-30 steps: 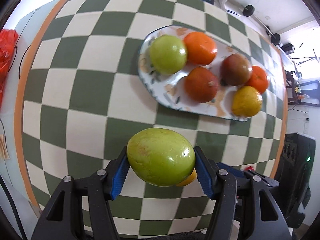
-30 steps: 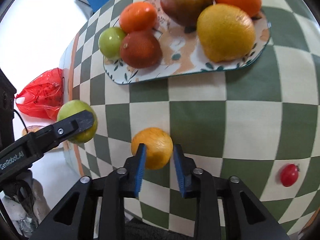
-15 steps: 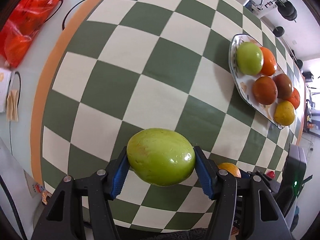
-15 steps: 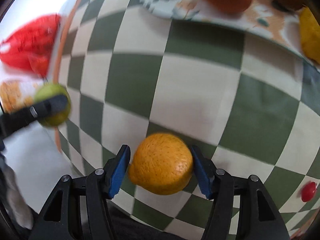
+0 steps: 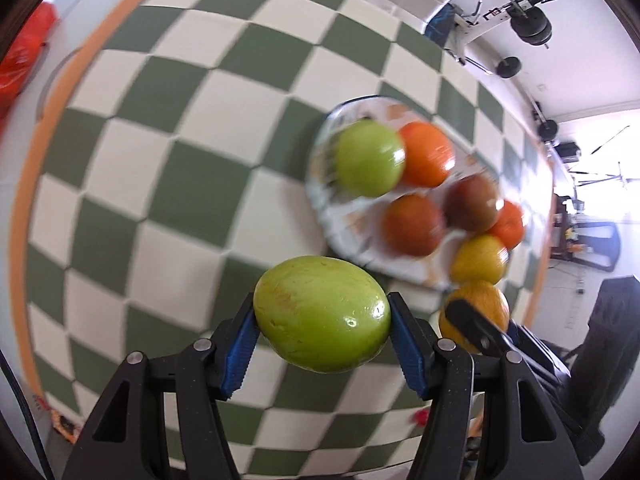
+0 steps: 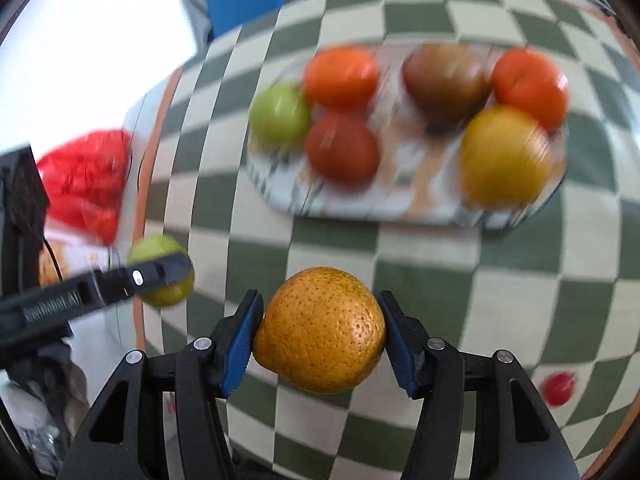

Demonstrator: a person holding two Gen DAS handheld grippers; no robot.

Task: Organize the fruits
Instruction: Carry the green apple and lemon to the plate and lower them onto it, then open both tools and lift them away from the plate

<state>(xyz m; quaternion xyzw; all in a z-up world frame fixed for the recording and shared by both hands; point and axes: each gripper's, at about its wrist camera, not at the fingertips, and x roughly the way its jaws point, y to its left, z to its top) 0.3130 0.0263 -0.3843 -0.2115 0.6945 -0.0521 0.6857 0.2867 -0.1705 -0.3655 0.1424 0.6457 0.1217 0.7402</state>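
While its blue ribbed pads press on both flanks of a smooth, glossy green fruit (image 5: 322, 314), the left gripper (image 5: 322, 320) is closed on it and holds it clear of the table. The fruit is a plump oval with faint brownish speckling on its left side. The right gripper (image 6: 320, 330) is likewise clamped on an orange (image 6: 320, 329), round with dimpled, pitted skin, its pads touching the peel on each side.

In the left wrist view, the orange shows at four o'clock from the green fruit, just beside it. At one o'clock lies an oval plate (image 5: 320, 184), white with a leafy printed pattern, blurred. On it sit a round green fruit (image 5: 369, 158), an orange-red one (image 5: 428, 154), a dark red one (image 5: 414, 224), a brownish one (image 5: 472, 202), another orange-red one (image 5: 511, 224) and a yellow one (image 5: 478, 260), packed closely together.

Under everything spreads a tablecloth (image 5: 160, 168) of green and cream squares with an orange border. In the right wrist view a small red fruit (image 6: 557, 389) lies on the cloth at four o'clock from the orange, and a crinkled red plastic bag (image 6: 86, 182) sits at ten o'clock, past the table edge.
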